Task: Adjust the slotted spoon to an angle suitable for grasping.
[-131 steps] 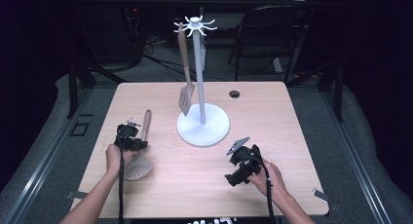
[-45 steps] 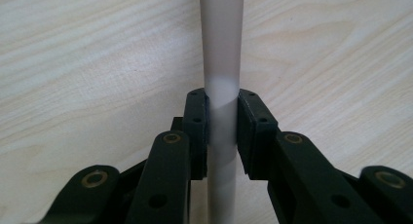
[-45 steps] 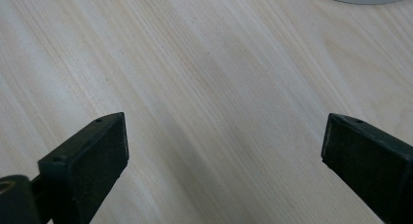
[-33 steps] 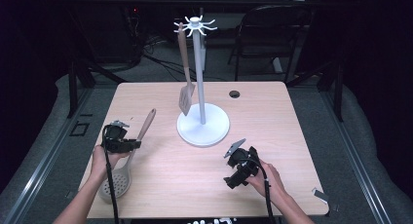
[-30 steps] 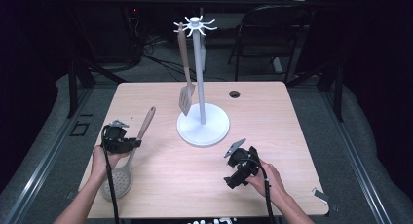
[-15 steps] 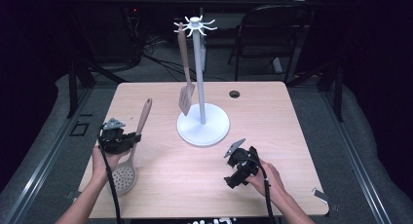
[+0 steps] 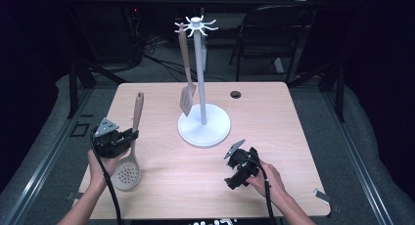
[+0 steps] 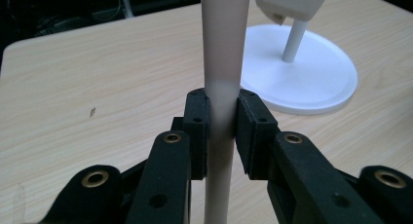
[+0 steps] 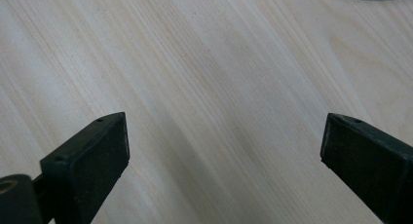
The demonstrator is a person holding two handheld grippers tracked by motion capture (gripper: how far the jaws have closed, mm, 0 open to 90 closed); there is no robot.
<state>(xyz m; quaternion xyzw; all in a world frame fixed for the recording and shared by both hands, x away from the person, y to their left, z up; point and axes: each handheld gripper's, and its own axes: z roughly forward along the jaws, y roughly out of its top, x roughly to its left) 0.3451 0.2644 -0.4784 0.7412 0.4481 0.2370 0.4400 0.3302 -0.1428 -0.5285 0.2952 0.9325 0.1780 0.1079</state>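
Note:
My left gripper (image 7: 128,139) (image 8: 223,112) is shut on the handle of a beige slotted spoon (image 7: 131,151) (image 8: 221,63), held off the table near its left edge with the perforated bowl hanging toward me and the handle pointing away. A white utensil stand (image 7: 201,78) rises from a round base (image 8: 311,73) at the table's middle. From one of its top hooks hangs a beige spatula (image 7: 186,73). My right gripper (image 7: 234,173) (image 9: 224,151) rests low over bare wood at the front right, jaws wide apart with nothing between them.
The wooden table (image 7: 274,117) has a small black grommet (image 7: 236,94) near its far edge. A dark chair (image 7: 274,34) stands behind the table. Cables trail from both grippers toward me.
My left gripper has lifted the slotted spoon and swung it more upright, handle pointing farther away. The right gripper has stayed where it was.

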